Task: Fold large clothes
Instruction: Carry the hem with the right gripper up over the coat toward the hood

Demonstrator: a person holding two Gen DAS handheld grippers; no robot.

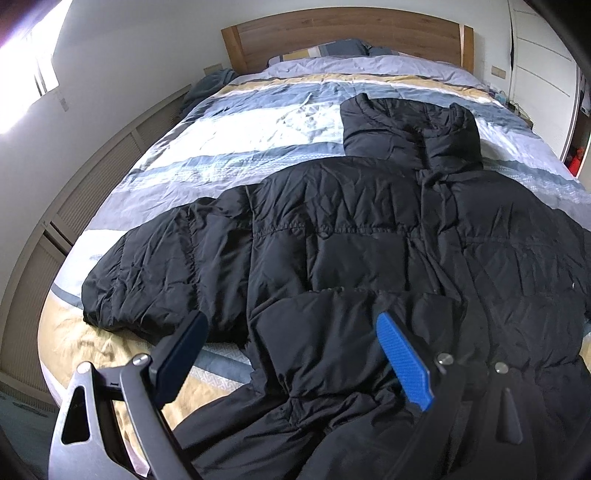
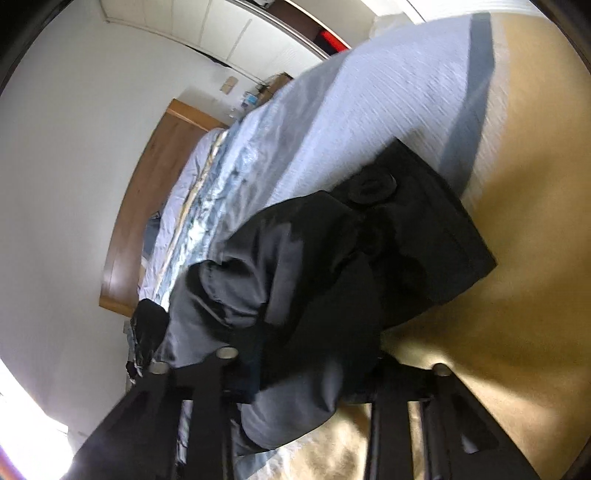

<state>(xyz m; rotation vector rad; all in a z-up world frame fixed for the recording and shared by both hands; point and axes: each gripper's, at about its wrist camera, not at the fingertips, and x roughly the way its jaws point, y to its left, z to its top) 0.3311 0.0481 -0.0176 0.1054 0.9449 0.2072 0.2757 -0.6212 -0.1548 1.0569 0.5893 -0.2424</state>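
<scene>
A large black puffer jacket (image 1: 351, 236) lies spread on the striped bedspread (image 1: 258, 122), hood toward the headboard, left sleeve stretched to the left. My left gripper (image 1: 291, 332) is open above the jacket's lower left hem, its blue pads (image 1: 402, 362) apart and holding nothing. In the right wrist view, tilted and blurred, my right gripper (image 2: 306, 376) is shut on a bunched part of the jacket (image 2: 332, 266) and holds it lifted above the bed. Its fingertips are hidden in the fabric.
A wooden headboard (image 1: 343, 33) and pillows stand at the far end. A white wall with slatted panels (image 1: 92, 184) runs along the left of the bed. Wardrobe doors (image 1: 543, 74) are at the right. The yellow part of the bedspread (image 2: 517, 295) lies under the right gripper.
</scene>
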